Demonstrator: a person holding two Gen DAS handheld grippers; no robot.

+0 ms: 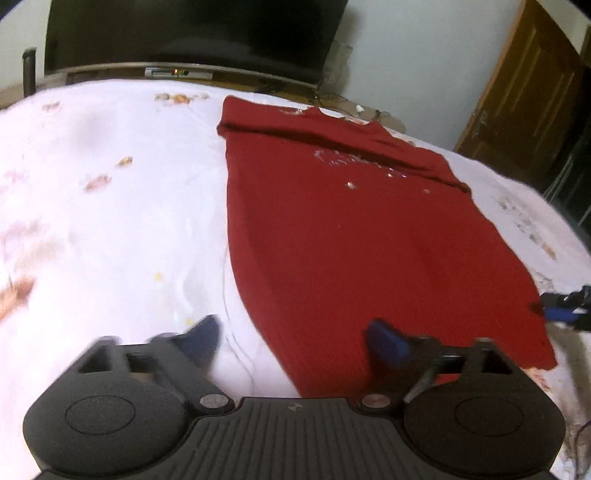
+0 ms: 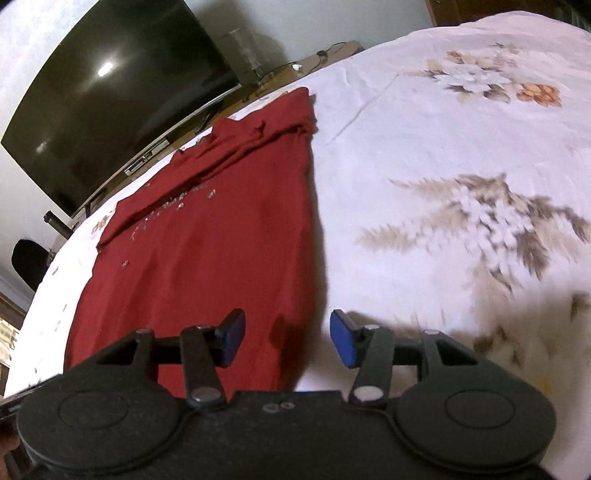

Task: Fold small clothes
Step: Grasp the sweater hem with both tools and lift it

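A dark red top [image 1: 332,229] with small shiny studs on its chest lies flat on the bed, sleeves folded in at the far end. My left gripper [image 1: 295,339] is open, hovering over the garment's near left corner, one blue pad [image 1: 388,343] over the cloth and the other over the sheet. In the right wrist view the same red top [image 2: 207,240] lies left of centre. My right gripper [image 2: 288,338] is open, straddling the garment's near right edge. The right gripper's tip [image 1: 565,306] shows at the garment's right corner in the left wrist view.
The bed has a white floral sheet [image 1: 110,203], also in the right wrist view [image 2: 443,184]. A large dark TV [image 1: 192,33] stands beyond the bed's far edge on a low stand with a set-top box [image 1: 177,72]. A wooden door [image 1: 524,96] is at the far right.
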